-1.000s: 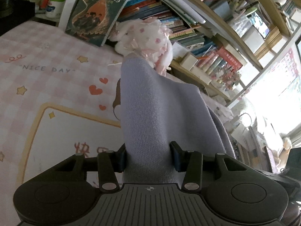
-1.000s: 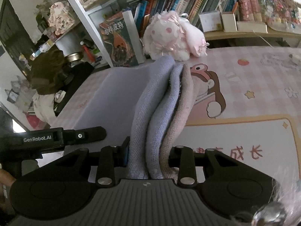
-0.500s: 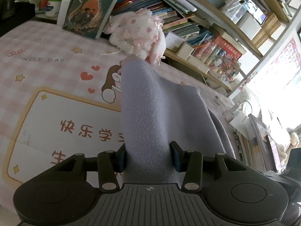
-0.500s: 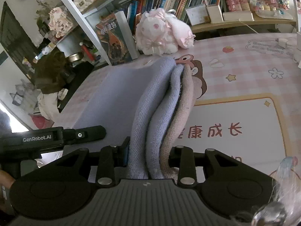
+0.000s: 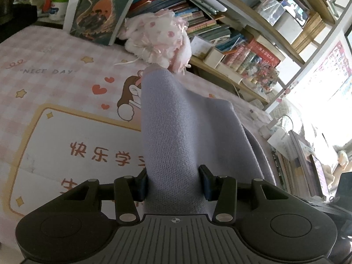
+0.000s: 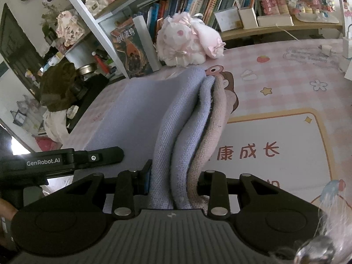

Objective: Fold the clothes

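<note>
Item: garment (image 5: 187, 136), lilac knit, one piece, held up off the worktop (image 5: 66, 132) between two claws.

Left claw (image 5: 173, 181): closed on a single smooth bunch of the lilac knit; the cloth is pinched between both fingers and runs forward and away to the right.

Right claw (image 6: 173, 182): closed on a thicker bundle, in which three layers are seen side by side, two lilac and one of a pinkish-beige face, probably the reverse. A broad lilac panel (image 6: 123, 114) is stretched from this bundle leftward toward the other tool.

Step in hand, as judged: the garment is already doubled at the right-hand grip and is being carried or held taut over the worktop, mid-fold. Whether a further fold is due or the piece is only to be laid down cannot be settled from these views.

Next move, as judged: both grips are to be kept firm and level, so that the layers stay aligned until the cloth is lowered flat.

Surroundings: plush toy (image 6: 187, 41) and book (image 5: 103, 11) at the back edge, well apart from the garment; bookshelf (image 6: 220, 4) behind.
</note>
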